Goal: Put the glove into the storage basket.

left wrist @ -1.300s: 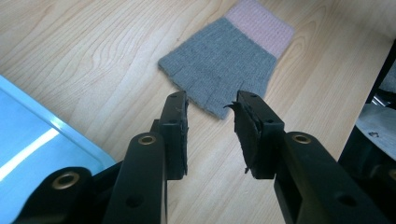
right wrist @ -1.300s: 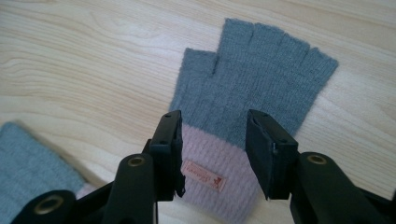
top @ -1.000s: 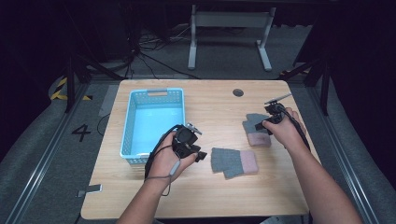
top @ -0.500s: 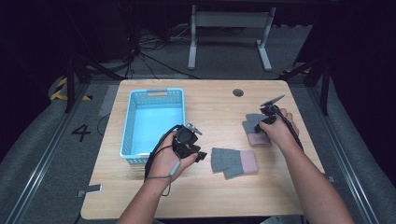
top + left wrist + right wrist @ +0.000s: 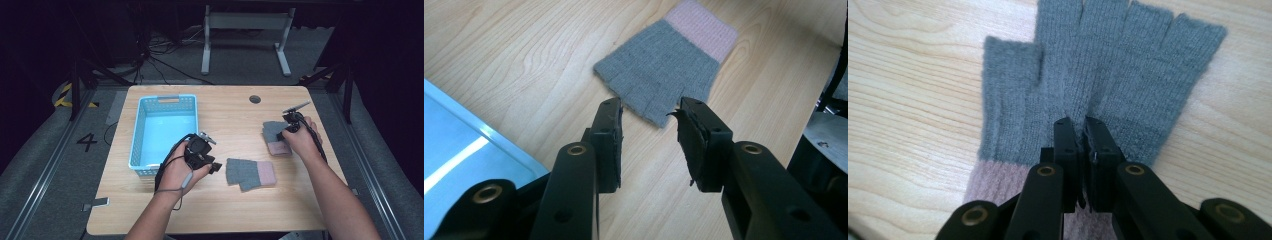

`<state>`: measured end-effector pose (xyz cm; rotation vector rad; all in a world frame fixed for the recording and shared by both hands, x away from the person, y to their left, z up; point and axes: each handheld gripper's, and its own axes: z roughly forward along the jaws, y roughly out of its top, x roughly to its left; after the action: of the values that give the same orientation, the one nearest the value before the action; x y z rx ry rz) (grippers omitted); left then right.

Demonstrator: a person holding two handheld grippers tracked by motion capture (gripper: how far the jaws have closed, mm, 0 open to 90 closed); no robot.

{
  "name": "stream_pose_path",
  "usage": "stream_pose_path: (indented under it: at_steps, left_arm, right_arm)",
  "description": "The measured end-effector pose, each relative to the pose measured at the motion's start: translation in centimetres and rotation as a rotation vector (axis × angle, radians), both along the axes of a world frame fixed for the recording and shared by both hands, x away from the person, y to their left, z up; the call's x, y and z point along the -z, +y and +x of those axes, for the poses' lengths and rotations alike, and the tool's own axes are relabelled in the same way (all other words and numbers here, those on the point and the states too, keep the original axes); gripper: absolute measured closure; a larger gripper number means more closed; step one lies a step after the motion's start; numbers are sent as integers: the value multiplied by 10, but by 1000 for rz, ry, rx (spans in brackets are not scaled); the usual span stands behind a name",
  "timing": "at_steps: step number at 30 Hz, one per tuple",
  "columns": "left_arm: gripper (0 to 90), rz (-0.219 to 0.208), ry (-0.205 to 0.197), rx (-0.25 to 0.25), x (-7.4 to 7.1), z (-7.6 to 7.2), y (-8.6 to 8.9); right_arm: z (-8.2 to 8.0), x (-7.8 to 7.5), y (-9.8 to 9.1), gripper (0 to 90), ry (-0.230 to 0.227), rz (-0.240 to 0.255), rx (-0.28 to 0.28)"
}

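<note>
Two grey fingerless gloves with pink cuffs lie flat on the wooden table (image 5: 230, 210). My right gripper (image 5: 283, 134) (image 5: 1082, 131) presses down on the palm of the right-hand glove (image 5: 272, 131) (image 5: 1133, 65), its jaws closed on a pinch of the knit. The other glove (image 5: 250, 173) (image 5: 664, 70) rests near the table's middle. My left gripper (image 5: 214, 167) (image 5: 649, 107) hovers just short of that glove's finger ends, jaws open with nothing between them.
A light blue plastic basket (image 5: 134, 145) (image 5: 454, 145) stands on the table's left half, right beside my left hand. A round cable hole (image 5: 255, 99) sits near the table's far edge. Dark floor, cables and a desk frame lie beyond.
My right hand has shifted slightly toward me and left, settling onto the right-hand glove. The left gripper and the middle glove have not moved.
</note>
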<state>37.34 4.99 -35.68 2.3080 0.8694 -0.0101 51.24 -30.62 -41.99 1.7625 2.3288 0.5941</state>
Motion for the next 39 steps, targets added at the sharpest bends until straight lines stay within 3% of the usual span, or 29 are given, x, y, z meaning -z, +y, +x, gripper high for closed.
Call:
stream_pose_path:
  at_steps: [3, 12, 22, 27, 35, 36, 38, 39]
  left_arm:
    - [626, 0, -2, -3, -1, 0, 1]
    - [622, -3, -7, -2, -3, -2, 1]
    - [621, -5, -7, -3, -4, -2, 3]
    - [616, -6, -9, 0, -5, -2, 3]
    - [611, -23, 2, 9, -5, -3, 5]
    - [611, -22, 2, 11, -6, -3, 5]
    - [611, -22, 2, 11, -6, -3, 6]
    - [612, -21, 2, 12, -6, -3, 6]
  right_arm:
    - [-4, -7, -2, 860, -15, 36, 4]
    - [-15, -31, -5, 858, -55, 54, -15]
    - [-33, -63, -5, 856, -104, 70, -90]
    - [-46, -80, -1, 855, -125, 62, -164]
    - [-66, -94, 9, 855, -150, 41, -268]
    - [-71, -97, 12, 855, -150, 38, -303]
    - [-73, -99, 14, 855, -151, 37, -320]
    - [-77, -101, 18, 854, -149, 33, -368]
